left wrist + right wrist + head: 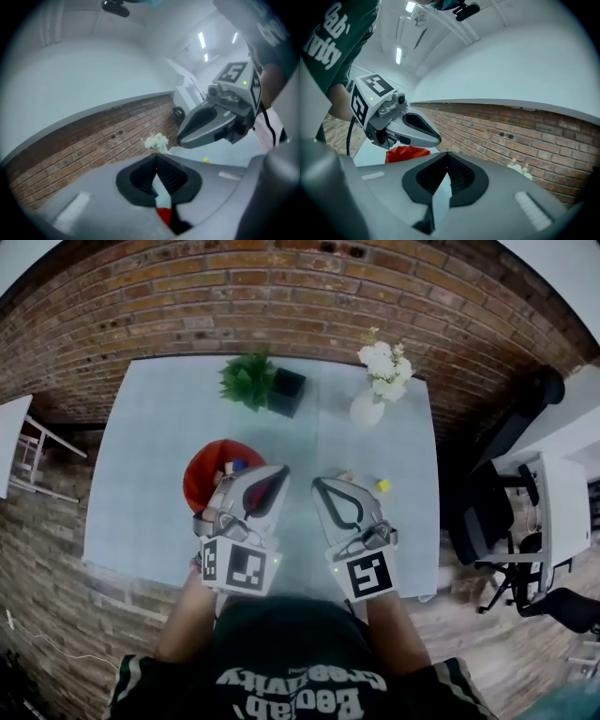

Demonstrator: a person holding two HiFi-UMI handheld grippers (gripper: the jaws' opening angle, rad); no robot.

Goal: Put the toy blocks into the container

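While I am looking down over the pale desk (141, 474), the red container (199, 486) is sitting left of centre, with a couple of toy blocks (238, 466) showing inside it. I am holding the left gripper (279, 474) so that it is overlapping the container's right side from above, its jaws meeting tip to tip on nothing. The right gripper (320, 486) is hovering alongside, likewise fully closed and empty. A small yellow block (382, 486) is lying on the desk to its right.
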